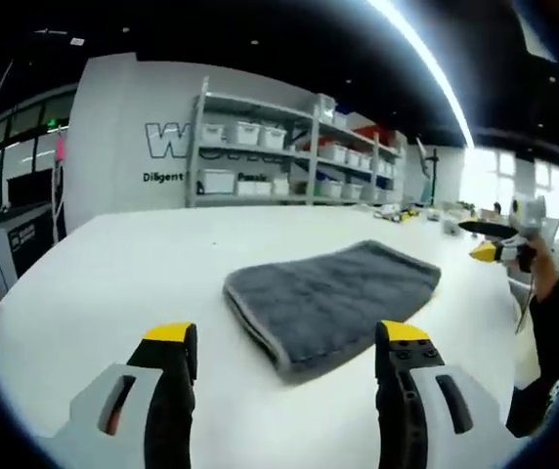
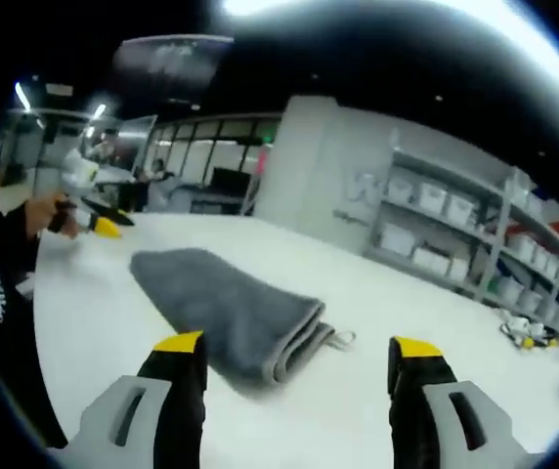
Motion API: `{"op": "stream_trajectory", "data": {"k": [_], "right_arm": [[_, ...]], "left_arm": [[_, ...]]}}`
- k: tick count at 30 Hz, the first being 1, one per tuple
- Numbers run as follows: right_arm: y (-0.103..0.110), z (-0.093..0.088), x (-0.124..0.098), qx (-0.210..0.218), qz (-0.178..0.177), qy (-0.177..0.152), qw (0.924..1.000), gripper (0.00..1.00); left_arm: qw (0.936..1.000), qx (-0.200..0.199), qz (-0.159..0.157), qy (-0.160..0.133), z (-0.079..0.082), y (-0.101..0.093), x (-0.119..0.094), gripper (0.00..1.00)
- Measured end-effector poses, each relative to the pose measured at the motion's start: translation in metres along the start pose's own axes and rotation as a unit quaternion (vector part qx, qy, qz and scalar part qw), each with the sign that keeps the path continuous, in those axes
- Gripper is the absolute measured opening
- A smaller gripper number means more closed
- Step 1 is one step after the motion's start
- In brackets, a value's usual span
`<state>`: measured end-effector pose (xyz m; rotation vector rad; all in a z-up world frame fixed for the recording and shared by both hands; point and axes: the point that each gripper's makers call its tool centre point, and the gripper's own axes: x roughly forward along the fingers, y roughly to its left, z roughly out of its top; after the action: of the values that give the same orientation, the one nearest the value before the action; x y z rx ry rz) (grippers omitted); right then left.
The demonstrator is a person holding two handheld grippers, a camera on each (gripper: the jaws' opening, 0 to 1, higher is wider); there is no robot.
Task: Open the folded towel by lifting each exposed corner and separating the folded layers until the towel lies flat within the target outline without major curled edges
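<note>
Towel (image 1: 333, 298), grey and folded in layers, lies at the centre of the left gripper view on the white table (image 1: 113, 274); in the right gripper view it sits centre-left (image 2: 231, 308), its stacked edges and a small hanging loop (image 2: 341, 339) turned toward the camera. It looks thick, soft and limp (likely to sag and drag rather than hold shape), so a pinch on one top-layer corner near those stacked edges seems the best hold. The left gripper (image 1: 289, 337) stands wide open at the bottom of its view, holding nothing, short of the towel. The right gripper (image 2: 294, 347) is likewise wide open and empty. Shelves with bins (image 1: 289, 147) stand along the far wall in the upper middle.
</note>
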<state>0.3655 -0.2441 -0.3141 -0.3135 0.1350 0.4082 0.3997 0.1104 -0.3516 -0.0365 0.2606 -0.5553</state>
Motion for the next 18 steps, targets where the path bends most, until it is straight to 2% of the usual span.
{"op": "stream_trajectory", "data": {"k": [6,10,12,14,17,18], "right_arm": [[0.004,-0.008,0.005,0.003,0.012,0.011,0.9999,0.70],[0.006,-0.015,0.007,0.006,0.018,0.020,0.9996,0.74],[0.007,-0.017,0.008,0.013,0.020,0.021,0.9995,0.76],[0.007,-0.016,0.008,0.018,0.022,0.018,0.9995,0.77],[0.006,-0.018,0.009,0.025,0.024,0.018,0.9992,0.76],[0.006,-0.021,0.010,0.028,0.025,0.021,0.9991,0.76]], "left_arm": [[1.0000,0.003,0.000,0.007,-0.003,0.001,0.001,0.71],[0.9997,0.010,-0.001,0.023,-0.012,0.000,0.004,0.68],[0.9994,0.006,-0.012,0.031,-0.016,-0.004,0.006,0.65],[0.9986,-0.015,-0.032,0.039,-0.019,-0.010,0.008,0.64],[0.9980,-0.024,-0.040,0.042,-0.021,-0.012,0.011,0.62],[0.9969,-0.037,-0.051,0.046,-0.023,-0.015,0.011,0.61]]}}
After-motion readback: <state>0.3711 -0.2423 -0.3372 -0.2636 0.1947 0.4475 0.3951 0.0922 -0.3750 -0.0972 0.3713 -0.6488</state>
